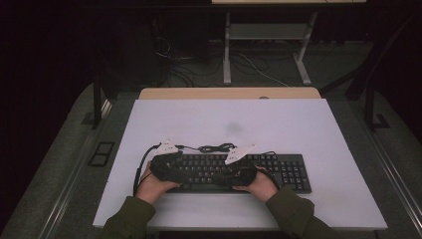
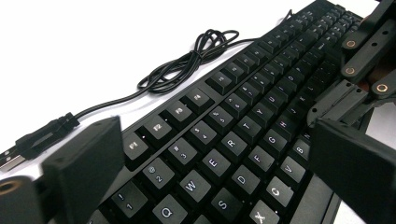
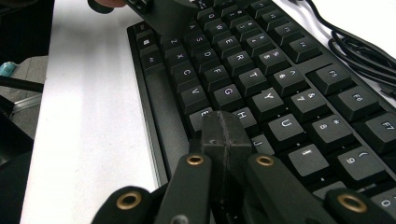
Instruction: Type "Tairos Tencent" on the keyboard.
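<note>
A black keyboard (image 1: 278,172) lies near the front of the white table top (image 1: 224,117), and a person's two hands hold the grippers over its left half. My left gripper (image 1: 174,169) is open, its jaws spread wide above the Q-W-E-R keys (image 2: 219,158) with nothing between them. My right gripper (image 1: 236,173) is shut, with its joined tips (image 3: 225,135) low over the keys near H and J. The keyboard's black cable (image 2: 187,65) lies coiled behind it and ends in a loose USB plug (image 2: 28,144). The right gripper (image 2: 355,88) also appears at the right of the left gripper view.
A wooden desk edge (image 1: 229,93) runs behind the white top. Beyond it stand a table frame (image 1: 266,35) and loose floor cables (image 1: 184,64). The coiled cable (image 1: 216,148) lies just behind the keyboard between the two grippers.
</note>
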Demonstrator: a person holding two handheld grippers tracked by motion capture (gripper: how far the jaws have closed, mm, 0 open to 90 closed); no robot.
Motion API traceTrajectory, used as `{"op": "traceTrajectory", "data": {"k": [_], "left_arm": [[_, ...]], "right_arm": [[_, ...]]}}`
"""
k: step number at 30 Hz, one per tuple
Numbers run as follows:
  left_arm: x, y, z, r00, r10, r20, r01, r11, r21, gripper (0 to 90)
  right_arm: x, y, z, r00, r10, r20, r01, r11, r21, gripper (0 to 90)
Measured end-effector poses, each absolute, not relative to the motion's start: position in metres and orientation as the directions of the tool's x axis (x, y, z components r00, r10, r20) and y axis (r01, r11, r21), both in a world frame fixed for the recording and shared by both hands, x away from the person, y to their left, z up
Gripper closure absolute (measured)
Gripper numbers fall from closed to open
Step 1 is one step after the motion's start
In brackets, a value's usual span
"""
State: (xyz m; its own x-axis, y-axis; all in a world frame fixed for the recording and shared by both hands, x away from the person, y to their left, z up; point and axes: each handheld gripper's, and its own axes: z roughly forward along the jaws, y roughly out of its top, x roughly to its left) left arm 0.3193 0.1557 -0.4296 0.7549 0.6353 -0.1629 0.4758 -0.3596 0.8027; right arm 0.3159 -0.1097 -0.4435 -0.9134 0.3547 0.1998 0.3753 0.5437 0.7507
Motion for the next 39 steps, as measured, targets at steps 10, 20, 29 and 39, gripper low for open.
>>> {"op": "traceTrajectory", "data": {"k": [10, 20, 29, 39], "left_arm": [[0.319, 0.156, -0.429, 0.754, 0.636, -0.167, 0.48, -0.359, 0.8, 1.6], [0.315, 0.156, -0.426, 0.759, 0.63, -0.161, 0.473, -0.365, 0.801, 4.6], [0.311, 0.155, -0.426, 0.764, 0.622, -0.169, 0.475, -0.365, 0.801, 15.4], [0.303, 0.154, -0.424, 0.782, 0.591, -0.198, 0.481, -0.369, 0.795, 37.5]], "right_arm": [[0.317, -0.114, -0.44, -0.91, 0.355, 0.212, 0.38, 0.517, 0.767, 89.4], [0.32, -0.12, -0.436, -0.904, 0.363, 0.226, 0.389, 0.478, 0.788, 73.6], [0.325, -0.127, -0.436, -0.893, 0.385, 0.233, 0.401, 0.441, 0.803, 53.8], [0.329, -0.133, -0.437, -0.877, 0.422, 0.229, 0.414, 0.421, 0.807, 37.5]]}}
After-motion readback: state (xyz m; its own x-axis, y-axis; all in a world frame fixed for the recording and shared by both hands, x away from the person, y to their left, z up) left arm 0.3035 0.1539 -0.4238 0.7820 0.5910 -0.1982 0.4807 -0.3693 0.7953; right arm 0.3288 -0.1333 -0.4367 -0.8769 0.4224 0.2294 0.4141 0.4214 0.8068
